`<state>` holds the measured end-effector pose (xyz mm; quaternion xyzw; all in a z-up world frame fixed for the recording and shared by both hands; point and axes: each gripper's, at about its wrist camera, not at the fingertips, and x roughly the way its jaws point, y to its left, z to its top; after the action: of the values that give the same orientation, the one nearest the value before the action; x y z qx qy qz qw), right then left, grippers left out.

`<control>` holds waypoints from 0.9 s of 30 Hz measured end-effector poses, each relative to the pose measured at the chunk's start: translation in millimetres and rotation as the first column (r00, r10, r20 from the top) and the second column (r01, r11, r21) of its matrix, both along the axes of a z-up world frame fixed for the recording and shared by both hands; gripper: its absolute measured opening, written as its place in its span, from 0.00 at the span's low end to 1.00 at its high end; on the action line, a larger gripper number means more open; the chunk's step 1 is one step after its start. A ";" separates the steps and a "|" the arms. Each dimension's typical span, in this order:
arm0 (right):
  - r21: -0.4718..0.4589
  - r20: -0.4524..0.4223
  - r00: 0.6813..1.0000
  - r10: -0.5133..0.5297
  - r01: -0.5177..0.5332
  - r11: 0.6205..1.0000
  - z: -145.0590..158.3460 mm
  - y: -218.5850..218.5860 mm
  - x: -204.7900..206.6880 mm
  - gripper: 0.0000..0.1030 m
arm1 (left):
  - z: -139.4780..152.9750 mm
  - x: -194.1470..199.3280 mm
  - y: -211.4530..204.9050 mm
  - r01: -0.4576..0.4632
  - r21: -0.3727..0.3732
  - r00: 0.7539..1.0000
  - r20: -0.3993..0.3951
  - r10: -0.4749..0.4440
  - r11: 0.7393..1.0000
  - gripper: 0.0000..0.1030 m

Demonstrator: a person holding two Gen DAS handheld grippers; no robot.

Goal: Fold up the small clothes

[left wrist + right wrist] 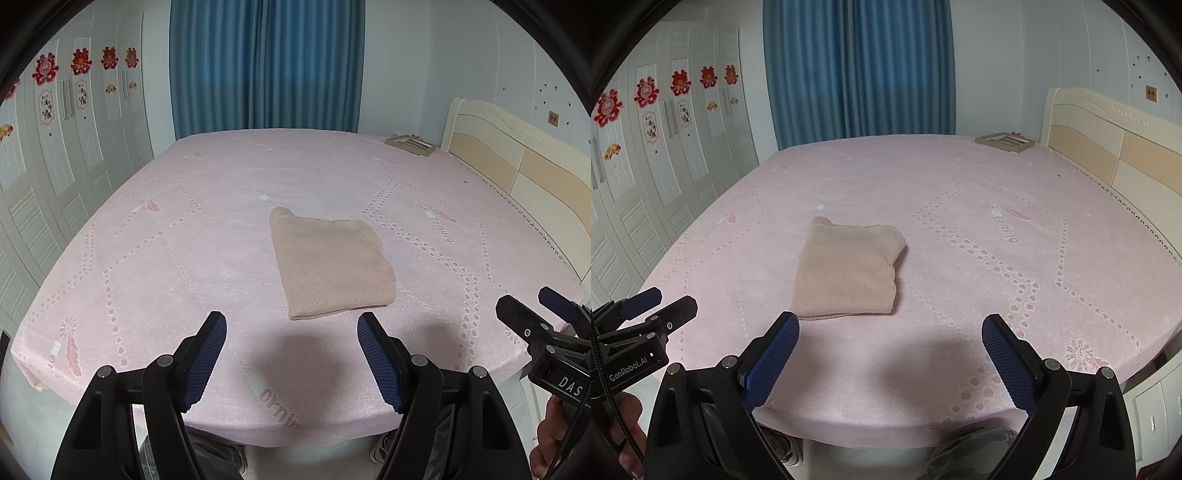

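A beige ribbed knit garment [330, 264] [847, 267] lies folded into a flat rectangle on the pink bedsheet [221, 258] [979, 280], near the bed's front half. My left gripper [291, 328] hovers just in front of the garment's near edge, jaws open, nothing between its blue pads [207, 354]. My right gripper [890, 328] hangs over the front of the bed, to the right of the garment's near edge, also open and holding nothing. Each gripper shows at the edge of the other's view: the right one [539, 314], the left one [661, 306].
A flat box [410, 144] [1004, 142] lies at the far right corner by the cream headboard [517, 170] [1108, 140]. White wardrobe doors [74, 155] line the left, blue curtains [266, 66] hang behind. The person's legs and shoes show below the bed's front edge [886, 439].
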<state>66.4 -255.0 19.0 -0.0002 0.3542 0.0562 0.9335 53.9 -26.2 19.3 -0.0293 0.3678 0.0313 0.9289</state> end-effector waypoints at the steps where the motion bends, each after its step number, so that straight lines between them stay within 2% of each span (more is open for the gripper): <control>1: 0.002 -0.001 1.000 -0.001 0.001 1.000 0.2 -0.3 0.0 0.95 | -0.2 0.0 0.5 -0.001 0.000 1.000 -0.001 0.001 1.000 0.70; 27: 0.019 0.009 1.000 -0.010 0.010 1.000 7.2 -0.8 -4.2 0.95 | 5.0 -3.3 5.5 -0.008 -0.008 1.000 0.014 0.008 1.000 0.70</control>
<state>62.2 -255.8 26.2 0.0100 0.3493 0.0548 0.9353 50.6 -20.8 24.4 -0.0345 0.3611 0.0332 0.9313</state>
